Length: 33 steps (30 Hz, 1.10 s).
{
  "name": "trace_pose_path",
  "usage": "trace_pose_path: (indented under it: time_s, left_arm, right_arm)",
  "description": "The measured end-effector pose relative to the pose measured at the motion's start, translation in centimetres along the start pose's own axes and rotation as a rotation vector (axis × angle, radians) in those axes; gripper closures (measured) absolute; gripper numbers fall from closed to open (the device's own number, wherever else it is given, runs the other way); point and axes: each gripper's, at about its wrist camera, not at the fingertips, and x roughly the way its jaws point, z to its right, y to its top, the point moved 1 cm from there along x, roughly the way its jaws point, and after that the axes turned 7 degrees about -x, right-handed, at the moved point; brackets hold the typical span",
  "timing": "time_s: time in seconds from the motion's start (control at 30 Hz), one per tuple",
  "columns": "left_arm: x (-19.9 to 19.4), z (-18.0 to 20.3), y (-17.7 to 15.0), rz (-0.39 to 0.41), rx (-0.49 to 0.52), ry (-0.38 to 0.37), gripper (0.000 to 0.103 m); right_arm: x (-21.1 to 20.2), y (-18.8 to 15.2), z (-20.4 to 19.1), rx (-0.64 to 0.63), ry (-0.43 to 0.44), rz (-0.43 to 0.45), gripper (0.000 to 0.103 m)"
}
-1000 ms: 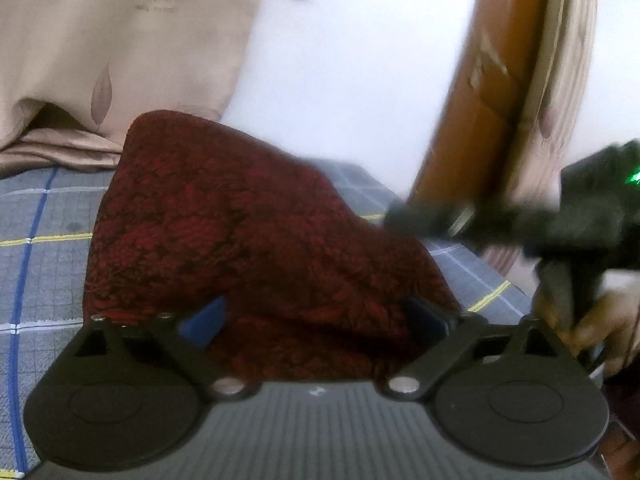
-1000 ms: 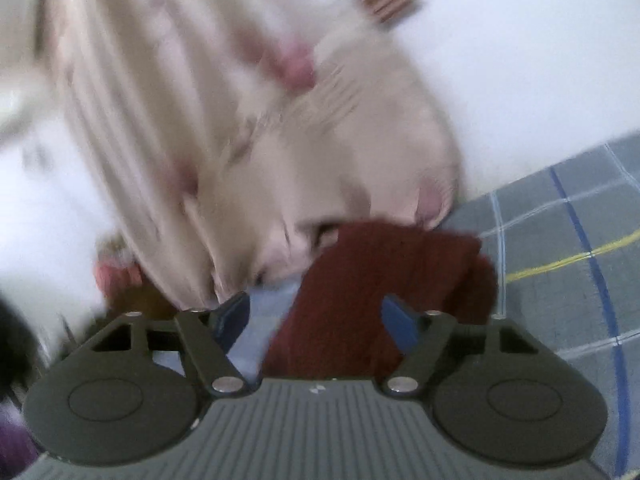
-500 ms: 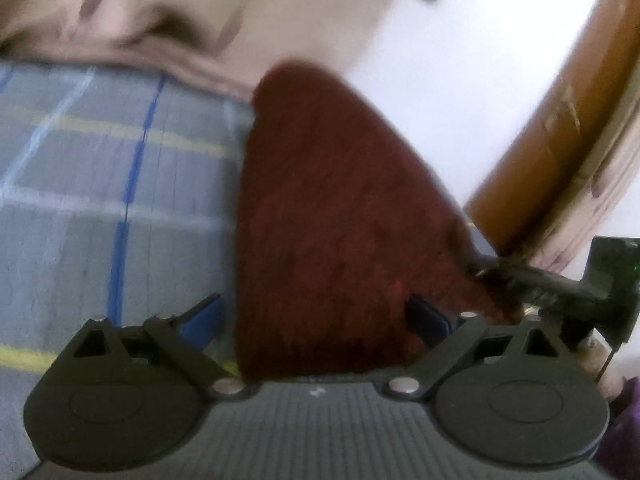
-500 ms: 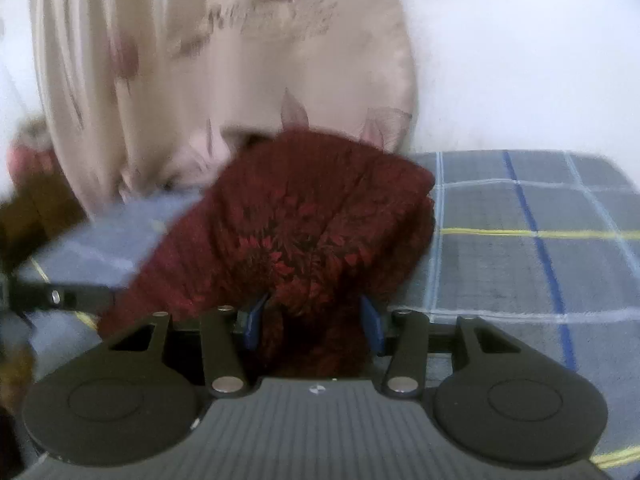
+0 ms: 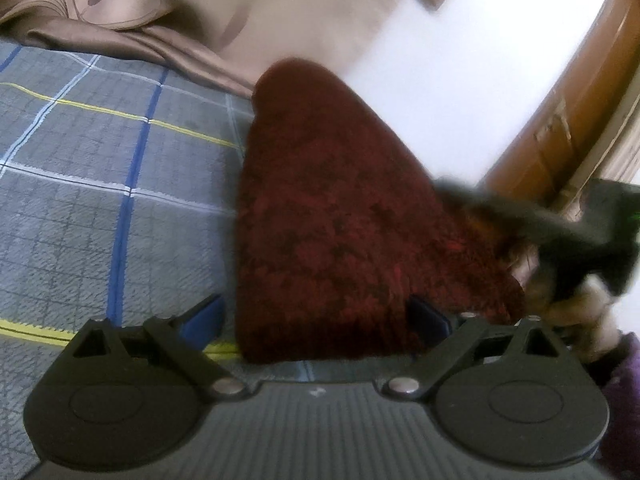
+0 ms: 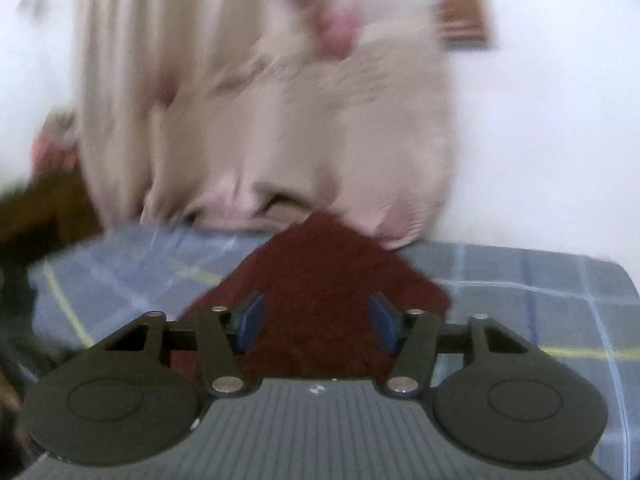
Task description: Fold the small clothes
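We have the dark red garment point(image 5: 340, 216) heaped, unfolded, on the plaid bed point(image 5: 100, 184), our left gripper point(image 5: 316, 320) released, right gripper point(image 6: 316, 320) at three o'clock unclenched around cloth.

My left camera sits low and close, looking along its fingers over the dark red cloth point(image 5: 340, 216) on the checked bed cover point(image 5: 100, 184) toward the curtain point(image 5: 240, 12). My right camera looks the same way, blurry. Both see the cloth, cover and curtain.
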Motion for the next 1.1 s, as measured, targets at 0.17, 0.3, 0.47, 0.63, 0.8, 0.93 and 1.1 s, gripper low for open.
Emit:
trace_pose_path:
  time_s: [0.17,0.3,0.47,0.63,0.8,0.93,1.1]
  left_arm:
    - [-1.2,-0.3,-0.1,0.010,0.023,0.008,0.005]
    - [-2.8,0.2,0.3,0.047,0.068,0.014,0.005]
    - [-3.5,0.6,1.4,0.058,0.094,0.062,0.005]
    - [-3.2,0.8,4.1,0.054,0.086,0.057,0.004]
    - [-1.6,1.9,7.0,0.051,0.158,0.048,0.001]
    - [1.5,1.2,9.3,-0.034,0.189,-0.053,0.001]
    - [5.9,-3.2,11.5,-0.175,-0.017,-0.247,0.001]
  right_arm:
    - [4.9,-2.9,-0.1,-0.078,-0.072,-0.127,0.055]
    - [4.9,-3.5,0.5,-0.019,-0.065,-0.106,0.050]
    - [0.9,-2.7,1.7,0.194,-0.037,0.024,0.039]
    - [-2.0,-4.0,3.0,0.405,-0.005,0.057,0.013]
    - [-2.3,-5.3,5.4,0.613,0.035,0.063,0.000]
    - [-0.6,-6.0,6.8,0.738,0.087,0.046,0.000]
    - [2.5,-6.7,7.0,0.760,0.101,-0.052,0.000]
